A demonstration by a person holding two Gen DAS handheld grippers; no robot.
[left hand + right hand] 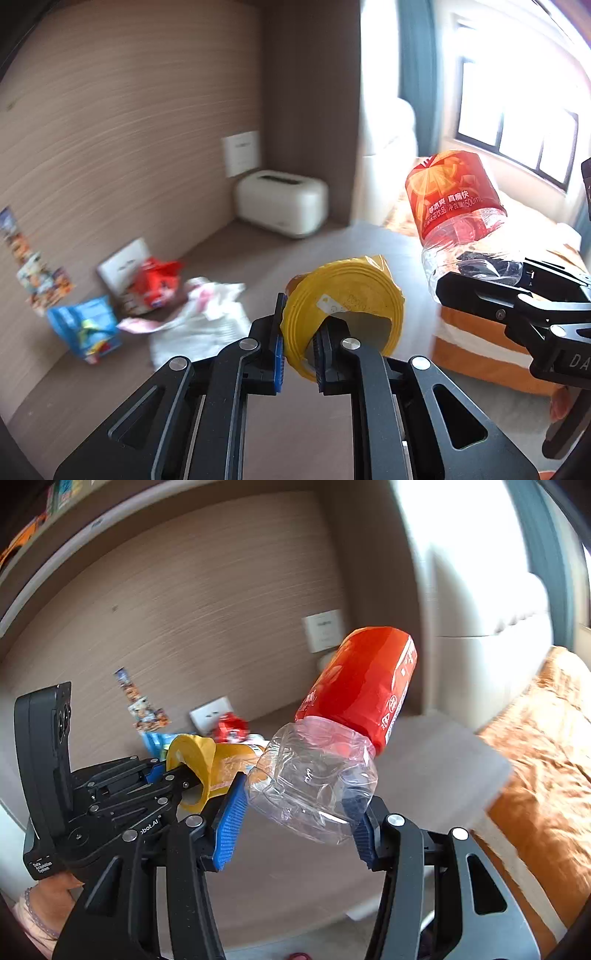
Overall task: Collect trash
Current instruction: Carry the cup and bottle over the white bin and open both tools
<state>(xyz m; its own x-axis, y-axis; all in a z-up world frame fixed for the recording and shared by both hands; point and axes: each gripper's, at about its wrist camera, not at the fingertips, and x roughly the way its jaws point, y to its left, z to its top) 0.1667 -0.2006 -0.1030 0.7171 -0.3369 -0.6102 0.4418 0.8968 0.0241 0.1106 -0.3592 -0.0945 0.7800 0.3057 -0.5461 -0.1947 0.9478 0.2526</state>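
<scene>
My left gripper (298,354) is shut on the rim of a yellow plastic cup (347,306) and holds it above the wooden desk (295,424). The cup also shows in the right wrist view (195,764), with the left gripper (162,775) beside it. My right gripper (295,823) is shut on a clear plastic bottle with a red label (332,746), held up in the air to the right of the cup; the bottle also shows in the left wrist view (458,206). On the desk at the back left lie a blue snack bag (86,328), a red wrapper (157,280) and crumpled white tissue (199,317).
A white toaster-like box (282,201) stands in the desk's back corner. Wall sockets (241,152) sit on the wooden back panel. A bed with an orange cover (543,760) lies right of the desk. A window (517,122) is at the far right.
</scene>
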